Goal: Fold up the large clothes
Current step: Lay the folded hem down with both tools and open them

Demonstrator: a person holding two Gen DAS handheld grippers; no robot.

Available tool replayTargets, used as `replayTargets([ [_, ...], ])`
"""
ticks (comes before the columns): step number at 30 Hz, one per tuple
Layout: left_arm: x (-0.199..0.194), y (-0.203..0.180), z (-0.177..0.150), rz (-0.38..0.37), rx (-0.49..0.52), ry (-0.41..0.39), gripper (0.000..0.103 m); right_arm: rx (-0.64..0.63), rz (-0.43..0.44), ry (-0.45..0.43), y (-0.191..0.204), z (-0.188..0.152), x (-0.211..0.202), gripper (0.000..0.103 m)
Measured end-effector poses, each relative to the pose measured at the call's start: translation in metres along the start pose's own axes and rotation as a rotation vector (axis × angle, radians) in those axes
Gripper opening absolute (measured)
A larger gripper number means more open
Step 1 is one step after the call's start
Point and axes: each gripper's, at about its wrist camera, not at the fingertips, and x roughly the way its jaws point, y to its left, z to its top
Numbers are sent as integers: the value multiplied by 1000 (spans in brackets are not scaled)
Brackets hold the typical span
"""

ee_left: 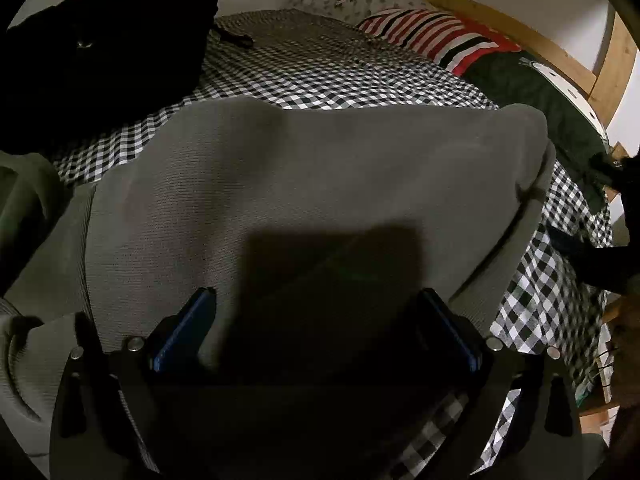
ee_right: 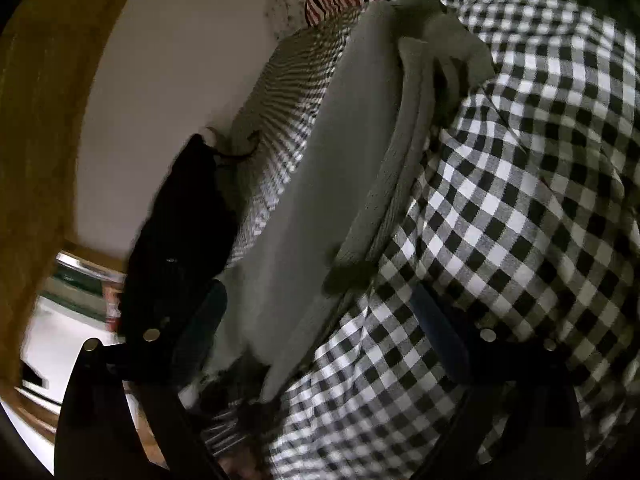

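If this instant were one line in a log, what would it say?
task: fold large clothes | grey garment: flat on checked bedspread | left tool: open over it | right tool: open, holding nothing

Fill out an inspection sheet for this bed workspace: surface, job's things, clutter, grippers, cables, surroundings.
Surface: bed with black-and-white checked cover, wrinkled.
Job's things: grey knit garment laid on the cover, its edges folded in layers.
Clutter: black garment by the wall; striped pillow; dark green blanket.
Grippers: left gripper open over the grey garment; right gripper open at its edge, nothing clamped.
Cables: nothing seen.
Surroundings: wooden bed frame, pale wall.
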Motion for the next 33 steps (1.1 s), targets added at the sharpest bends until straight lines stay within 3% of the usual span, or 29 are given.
replayTargets([
  [1, -3, 1, 0, -16, -3, -7, 98, 4, 15, -1, 4, 1, 3, 86],
  [2, -6, 2, 0, -31, -5, -12, 98, -1, 50, 10, 8, 2, 6, 67],
  [3, -12, 4, 2, -62, -7, -21, 98, -42, 58, 34, 18, 3, 11, 64],
  [6, -37, 7, 12, -81, 5, -79, 98, 2, -48, 49, 11, 1, 24, 63],
  [8, -50, 9, 22, -68, 23, -99, 98, 51, -6, 17, 3, 0, 24, 63],
  [10, -50, 10, 29, -28, 43, -68, 98, 67, 21, 8, 1, 0, 25, 63],
  [11, -47, 13, 30, -34, 36, -45, 98, 72, 27, -5, 0, 1, 26, 56],
  [12, -45, 16, 30, -44, 25, -38, 98, 76, 27, -12, 0, 1, 28, 35],
  [14, -44, 25, 24, -53, -15, -23, 98, 77, 25, -28, 1, 3, 32, 12],
  [18, -67, 50, 16, -58, -78, -51, 98, -16, 78, -78, 24, 1, 20, 11],
  [22, -108, 86, 10, -28, -125, -110, 98, -246, 126, -121, 94, -8, 1, 11],
  [26, -160, 143, 7, -9, -238, -171, 98, -582, 151, -106, 192, -46, 0, 10],
  [30, -225, 204, -8, 78, -360, -280, 98, -981, 120, -38, 279, -134, 25, 10],
  [31, -240, 219, -13, 104, -384, -298, 98, -1124, 79, -16, 296, -171, 39, 10],
  [33, -257, 251, -25, 110, -417, -261, 98, -1342, 22, 44, 310, -236, 66, 10],
])
